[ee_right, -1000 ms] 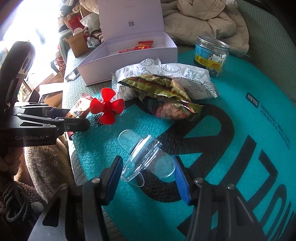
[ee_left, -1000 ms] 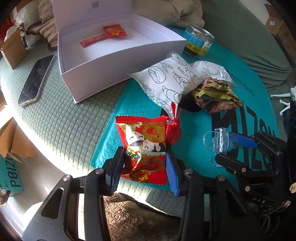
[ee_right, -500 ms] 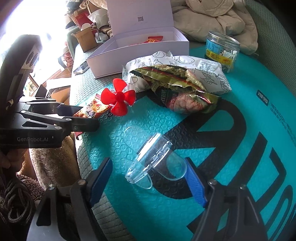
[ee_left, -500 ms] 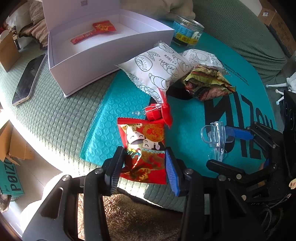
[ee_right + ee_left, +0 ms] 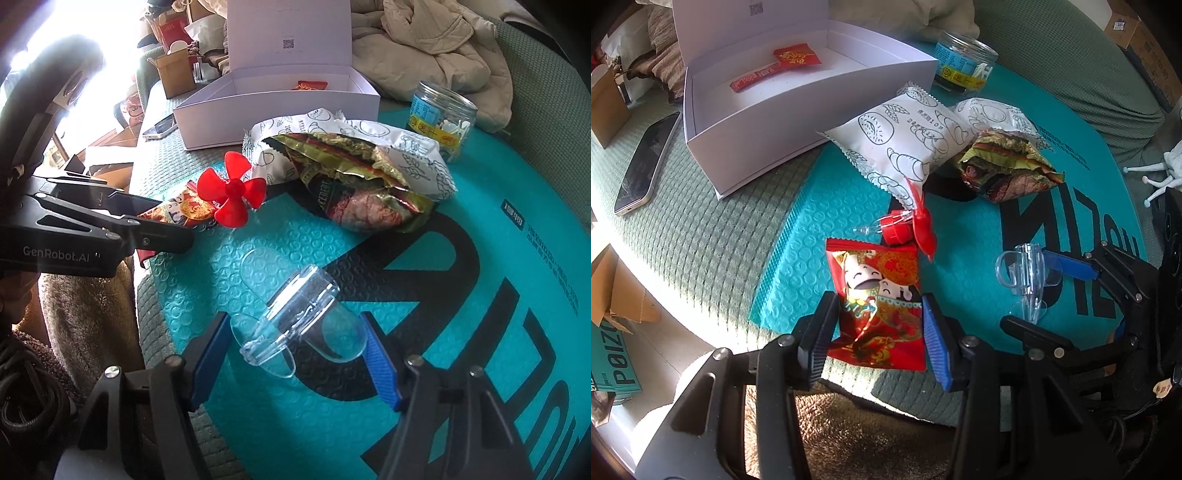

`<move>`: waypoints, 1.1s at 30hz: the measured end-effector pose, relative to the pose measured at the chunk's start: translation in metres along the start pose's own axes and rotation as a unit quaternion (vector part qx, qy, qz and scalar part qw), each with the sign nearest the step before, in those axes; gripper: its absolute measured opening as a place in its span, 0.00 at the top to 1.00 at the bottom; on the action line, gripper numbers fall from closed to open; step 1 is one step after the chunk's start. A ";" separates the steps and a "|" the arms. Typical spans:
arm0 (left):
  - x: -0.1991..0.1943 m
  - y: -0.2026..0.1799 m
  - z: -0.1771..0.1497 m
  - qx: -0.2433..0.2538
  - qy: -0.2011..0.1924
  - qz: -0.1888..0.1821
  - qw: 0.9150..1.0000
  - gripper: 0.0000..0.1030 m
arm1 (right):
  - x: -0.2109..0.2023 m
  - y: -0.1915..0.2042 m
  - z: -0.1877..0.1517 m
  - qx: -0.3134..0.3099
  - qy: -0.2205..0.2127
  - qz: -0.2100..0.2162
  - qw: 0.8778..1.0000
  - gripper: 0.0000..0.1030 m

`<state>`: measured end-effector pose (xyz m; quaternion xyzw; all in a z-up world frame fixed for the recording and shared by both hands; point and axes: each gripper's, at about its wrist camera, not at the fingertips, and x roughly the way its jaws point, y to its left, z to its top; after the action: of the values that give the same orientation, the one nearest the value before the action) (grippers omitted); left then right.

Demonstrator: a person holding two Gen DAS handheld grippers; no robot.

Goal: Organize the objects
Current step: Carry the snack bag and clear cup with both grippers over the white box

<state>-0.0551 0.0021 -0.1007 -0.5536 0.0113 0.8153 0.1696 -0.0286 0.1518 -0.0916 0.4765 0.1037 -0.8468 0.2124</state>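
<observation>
My left gripper (image 5: 877,297) is shut on a red cartoon snack packet (image 5: 879,273) at the near edge of the teal bubble mat (image 5: 812,229). In the right wrist view that packet (image 5: 177,210) sticks out, tilted, from the left gripper (image 5: 171,219). A clear plastic cup-shaped piece (image 5: 303,314) lies on its side on the mat between the blue pads of my right gripper (image 5: 293,321). Those jaws are closing and stand just off the piece. A red toy propeller (image 5: 231,194) lies beyond the packet. The open white box (image 5: 798,110) holds two small red sachets.
Two white bread packets (image 5: 905,140) and a crumpled green-gold snack bag (image 5: 1004,166) lie mid-mat, with a clear jar (image 5: 964,66) behind them. A phone (image 5: 646,162) rests left of the box. Cardboard boxes (image 5: 605,107) stand at the left and a beige jacket (image 5: 424,48) at the back.
The right jaws let go of the clear piece, spread wide, then narrowed again. The left gripper kept the red packet, which shifted slightly relative to the propeller.
</observation>
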 end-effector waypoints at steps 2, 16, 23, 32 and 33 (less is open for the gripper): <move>0.000 0.000 0.000 0.000 -0.001 0.000 1.000 0.58 | 0.000 -0.001 0.000 0.005 -0.001 0.003 1.000 0.32; -0.013 0.000 0.000 -0.006 -0.015 -0.002 1.000 0.60 | -0.016 -0.004 0.008 0.016 -0.009 0.024 1.000 0.32; -0.028 -0.003 0.000 0.004 -0.028 0.005 1.000 0.60 | -0.032 0.004 0.018 -0.004 -0.030 0.039 0.999 0.32; -0.051 -0.006 0.002 0.016 -0.051 0.022 0.998 0.60 | -0.052 0.017 0.041 -0.034 -0.055 0.041 0.997 0.32; -0.053 -0.005 0.002 0.015 -0.053 0.024 0.998 0.60 | -0.053 0.019 0.043 -0.038 -0.057 0.043 0.997 0.32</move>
<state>-0.0380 -0.0066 -0.0506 -0.5062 0.0280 0.8472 0.1592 -0.0283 0.1328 -0.0232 0.4228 0.1029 -0.8583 0.2718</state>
